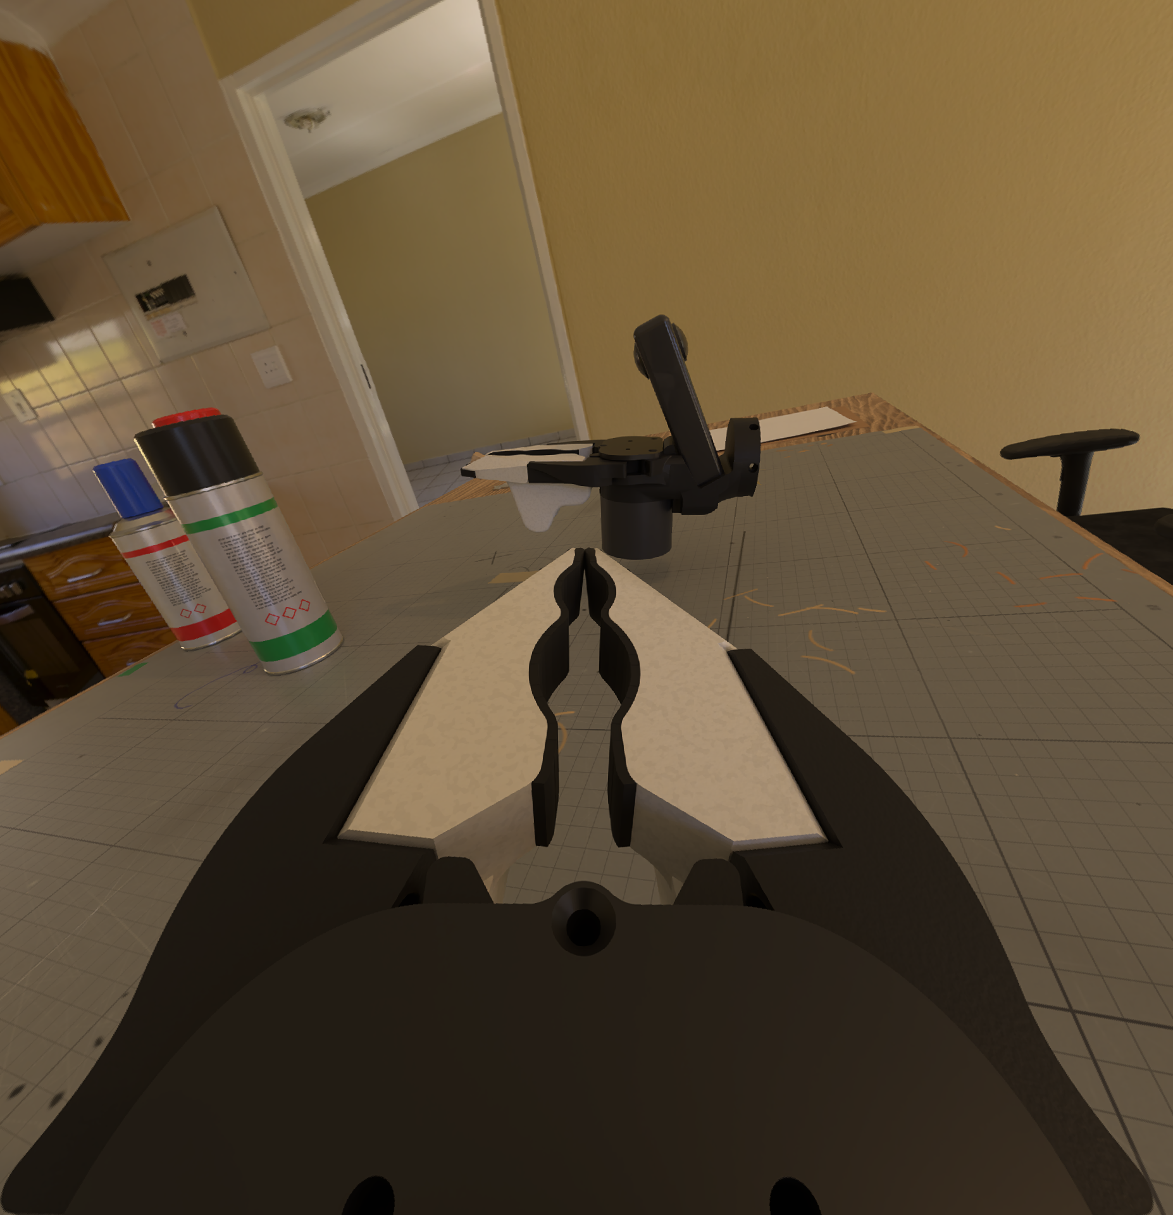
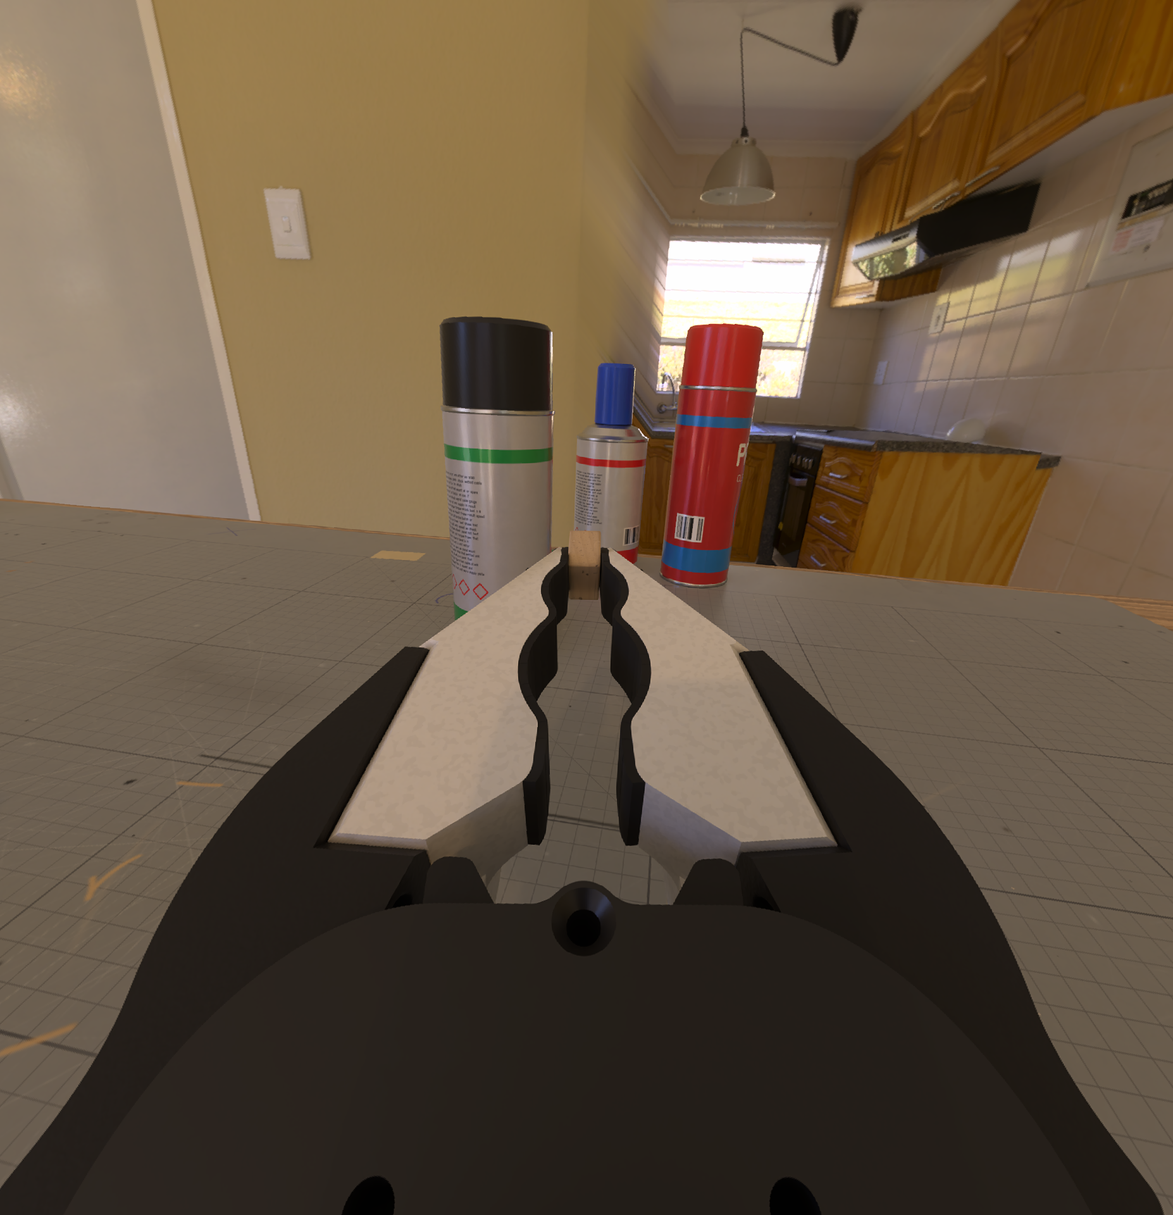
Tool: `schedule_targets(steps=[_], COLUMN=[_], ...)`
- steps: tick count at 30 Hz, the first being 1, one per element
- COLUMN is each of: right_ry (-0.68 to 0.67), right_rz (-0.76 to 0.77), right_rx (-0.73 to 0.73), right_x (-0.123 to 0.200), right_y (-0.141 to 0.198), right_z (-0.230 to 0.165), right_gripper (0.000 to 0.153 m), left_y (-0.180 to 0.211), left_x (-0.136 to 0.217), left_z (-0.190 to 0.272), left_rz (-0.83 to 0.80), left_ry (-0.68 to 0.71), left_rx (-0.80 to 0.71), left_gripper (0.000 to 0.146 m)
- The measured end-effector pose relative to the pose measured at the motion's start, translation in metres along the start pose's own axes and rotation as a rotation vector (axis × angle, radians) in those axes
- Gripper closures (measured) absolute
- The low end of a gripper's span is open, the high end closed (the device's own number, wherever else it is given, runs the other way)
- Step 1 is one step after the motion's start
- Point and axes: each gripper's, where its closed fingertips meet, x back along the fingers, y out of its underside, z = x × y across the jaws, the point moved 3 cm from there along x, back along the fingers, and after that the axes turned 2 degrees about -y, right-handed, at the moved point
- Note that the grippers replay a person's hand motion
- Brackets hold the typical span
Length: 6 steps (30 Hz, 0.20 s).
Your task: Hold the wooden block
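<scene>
In the right wrist view a small pale wooden block (image 2: 584, 571) is pinched between my right gripper's (image 2: 584, 559) fingertips, with the jaws shut on it above the grey cutting mat (image 2: 176, 657). In the left wrist view the right gripper (image 1: 482, 468) hovers over the mat's far part and points left; the block is barely visible at its tips there. My left gripper (image 1: 584, 557) is shut and empty. It sits above the mat, with its tips just short of the right gripper's body.
Three spray cans stand near the mat's edge: black-capped with green bands (image 2: 496, 460) (image 1: 239, 552), blue-capped (image 2: 611, 453) (image 1: 153, 546), and red (image 2: 712, 453). They are just beyond the held block. A black office chair (image 1: 1083, 467) stands past the table's right edge.
</scene>
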Motion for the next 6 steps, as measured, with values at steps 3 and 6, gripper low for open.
schedule_targets(steps=[3,6], right_ry=[0.004,0.003], right_rz=[0.004,0.003], right_rx=[0.004,0.004], right_x=[0.0004,0.0003], right_y=[-0.0006,-0.0005], right_z=[0.0003,0.0001], right_gripper=[0.145,0.145], left_y=[0.0001,0.0003], left_x=[-0.0001,-0.0004], left_z=[0.0002,0.0007], left_rz=[0.000,-0.001], left_ry=[0.001,0.003], left_rx=[0.000,0.000], left_gripper=[0.146,0.146])
